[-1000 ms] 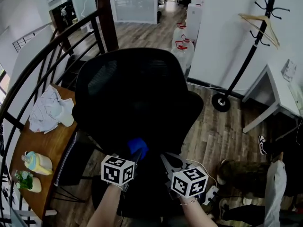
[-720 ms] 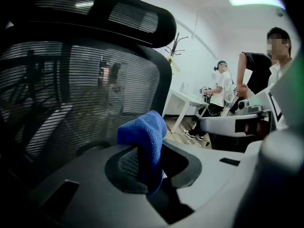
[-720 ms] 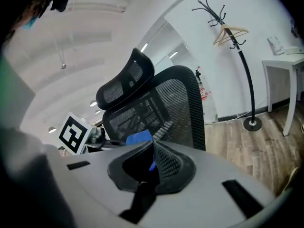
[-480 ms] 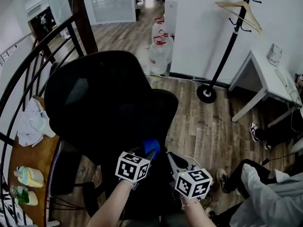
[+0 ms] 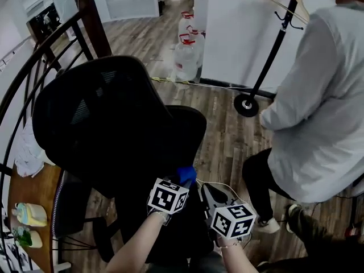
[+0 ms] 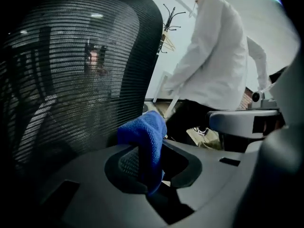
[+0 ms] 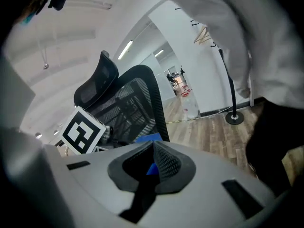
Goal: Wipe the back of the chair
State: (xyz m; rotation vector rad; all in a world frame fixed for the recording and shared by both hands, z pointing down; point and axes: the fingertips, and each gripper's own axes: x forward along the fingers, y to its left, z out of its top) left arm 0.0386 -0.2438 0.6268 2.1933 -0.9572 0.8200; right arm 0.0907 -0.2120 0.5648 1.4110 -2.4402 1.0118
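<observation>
A black mesh office chair stands in front of me, its back (image 5: 102, 124) seen from behind. My left gripper (image 5: 182, 182) is shut on a blue cloth (image 5: 186, 174), held low against the chair's back near its right edge. In the left gripper view the blue cloth (image 6: 145, 139) bulges from the jaws beside the mesh back (image 6: 71, 80). My right gripper (image 5: 205, 192) hovers just right of the left one, jaws together and holding nothing. The right gripper view shows the chair back (image 7: 137, 103), the left gripper's marker cube (image 7: 81, 129) and a strip of the cloth (image 7: 148, 138).
A person in a white shirt (image 5: 318, 107) stands close at the right. A coat stand (image 5: 267, 56) and water bottles (image 5: 185, 56) are by the white wall. At the left, a black railing (image 5: 34, 67) curves over a wooden side table (image 5: 31, 192) with cloths and small items.
A person in a white shirt has stepped into view at the right. The chair has shifted left in the head view. Both grippers stay low behind the chair, the left one slightly further right.
</observation>
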